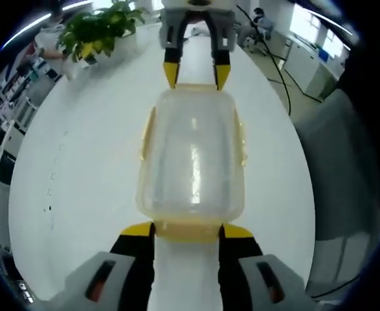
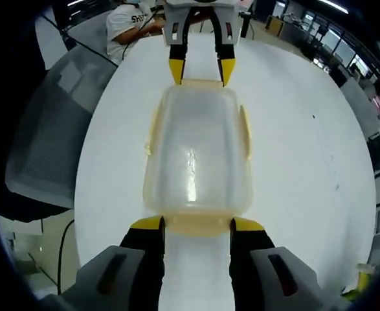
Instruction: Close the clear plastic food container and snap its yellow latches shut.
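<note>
A clear plastic container [image 1: 193, 155] with its lid on lies lengthwise on the white table [image 1: 79, 181], between my two grippers, which face each other. My left gripper [image 1: 188, 230] stands open, its yellow tips on either side of the near yellow end latch [image 1: 188, 233]. At the far end, the right gripper [image 1: 196, 74] is open around the other end latch. In the right gripper view the container [image 2: 196, 155] shows likewise: the right gripper [image 2: 197, 225] near, the left gripper [image 2: 201, 72] far. The side latches [image 2: 245, 129] stick out slightly.
A potted plant [image 1: 99, 29] stands at the table's far left in the left gripper view. Beside the table stands a grey mesh chair [image 2: 54, 129]. A person in a white shirt [image 2: 128, 23] sits beyond the table's end. A cable [image 1: 280, 71] runs along the floor.
</note>
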The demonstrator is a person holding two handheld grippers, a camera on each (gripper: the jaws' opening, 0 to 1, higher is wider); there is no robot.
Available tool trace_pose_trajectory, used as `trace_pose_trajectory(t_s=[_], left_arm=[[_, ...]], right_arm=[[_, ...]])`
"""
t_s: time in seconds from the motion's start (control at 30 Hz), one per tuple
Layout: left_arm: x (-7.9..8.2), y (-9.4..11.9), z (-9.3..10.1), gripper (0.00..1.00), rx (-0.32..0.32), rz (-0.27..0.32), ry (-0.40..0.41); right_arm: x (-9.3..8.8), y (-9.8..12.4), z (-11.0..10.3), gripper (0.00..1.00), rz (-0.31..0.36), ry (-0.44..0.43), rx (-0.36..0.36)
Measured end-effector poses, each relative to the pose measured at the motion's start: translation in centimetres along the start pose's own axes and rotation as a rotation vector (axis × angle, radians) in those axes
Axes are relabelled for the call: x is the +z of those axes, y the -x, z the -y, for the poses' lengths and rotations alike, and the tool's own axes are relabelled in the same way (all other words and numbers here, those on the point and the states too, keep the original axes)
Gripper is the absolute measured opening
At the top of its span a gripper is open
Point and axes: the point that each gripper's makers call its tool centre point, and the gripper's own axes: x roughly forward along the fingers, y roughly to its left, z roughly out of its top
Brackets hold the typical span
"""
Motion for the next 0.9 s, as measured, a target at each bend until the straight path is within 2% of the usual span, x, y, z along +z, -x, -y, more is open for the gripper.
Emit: trace_pose_trajectory(t_s=[0.3,0.53,0.7,0.9], left_arm=[[0.8,-0.1,0.2,0.32,-0.001,0.015,-0.004],[0.7,-0.9,0.5,0.32,-0.016,0.007,0.000],[1.1,-1.0,0.4,0.33,-0.014,0.022,0.003],[0.8,-1.5,0.9,0.33,-0.031,-0.003,0.002]], right_arm=[[-0.5,0.9,-0.2,0.35,0.021,-0.007,-0.027],[-0.9,0.2,-0.4,0.35,0.021,-0.014,-0.026],[-1.6,-0.3,-0.3,0.36,0.007,-0.011,-0.034],[-1.6,-0.6,-0.5,0.36,0.023,-0.013,-0.030]])
